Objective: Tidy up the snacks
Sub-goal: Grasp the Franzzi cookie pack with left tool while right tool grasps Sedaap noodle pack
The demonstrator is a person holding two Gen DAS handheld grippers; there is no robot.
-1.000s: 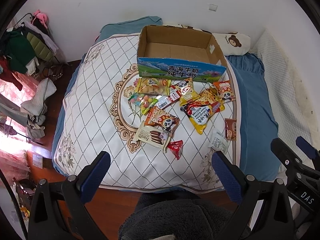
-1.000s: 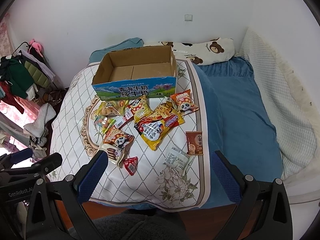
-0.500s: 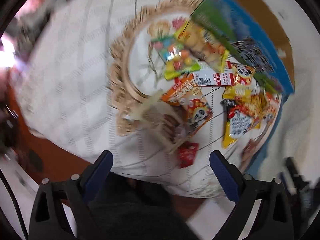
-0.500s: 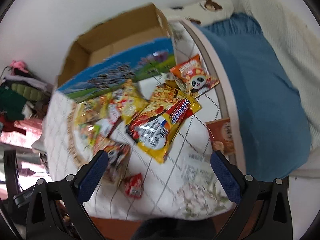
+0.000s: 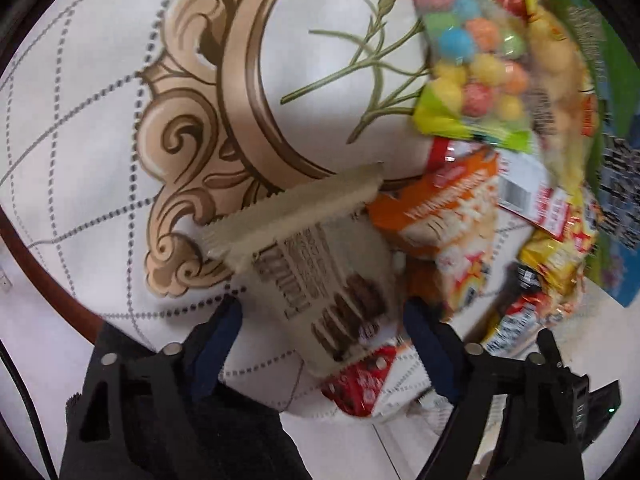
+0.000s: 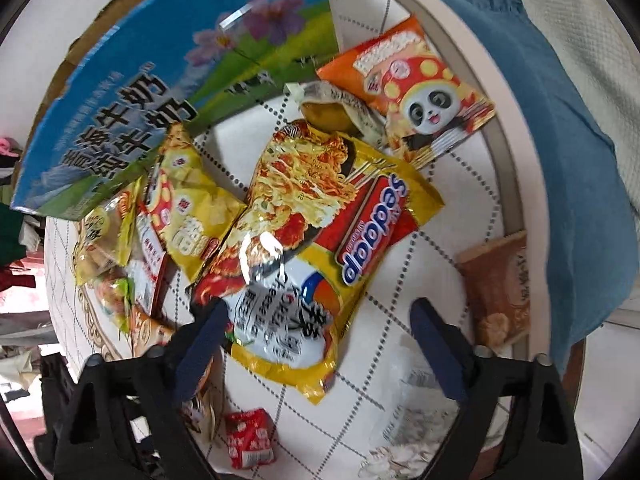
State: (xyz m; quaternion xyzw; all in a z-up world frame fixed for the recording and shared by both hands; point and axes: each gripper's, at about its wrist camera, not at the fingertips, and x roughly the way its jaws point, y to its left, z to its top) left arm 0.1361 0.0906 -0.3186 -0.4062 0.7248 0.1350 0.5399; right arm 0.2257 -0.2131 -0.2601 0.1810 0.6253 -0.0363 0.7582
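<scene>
My left gripper (image 5: 322, 320) is open, its fingers on either side of a beige chocolate-biscuit packet (image 5: 316, 264) lying on the quilt. A small red packet (image 5: 358, 384) lies just below it and an orange panda packet (image 5: 452, 236) to its right. My right gripper (image 6: 316, 320) is open around the lower end of a yellow Sedaap noodle packet (image 6: 320, 232). The blue milk carton box (image 6: 176, 80) stands behind the snacks.
A bag of coloured balls (image 5: 468, 68) lies at the upper right of the left wrist view. In the right wrist view an orange panda bag (image 6: 412, 88), a yellow chip bag (image 6: 188, 208), a brown packet (image 6: 500, 292) and a red packet (image 6: 248, 436) lie around. Blue bedding (image 6: 560, 140) is at the right.
Both grippers have dropped from above the bed down close to the snacks. The left now straddles the biscuit packet, the right the noodle packet. Both stay open.
</scene>
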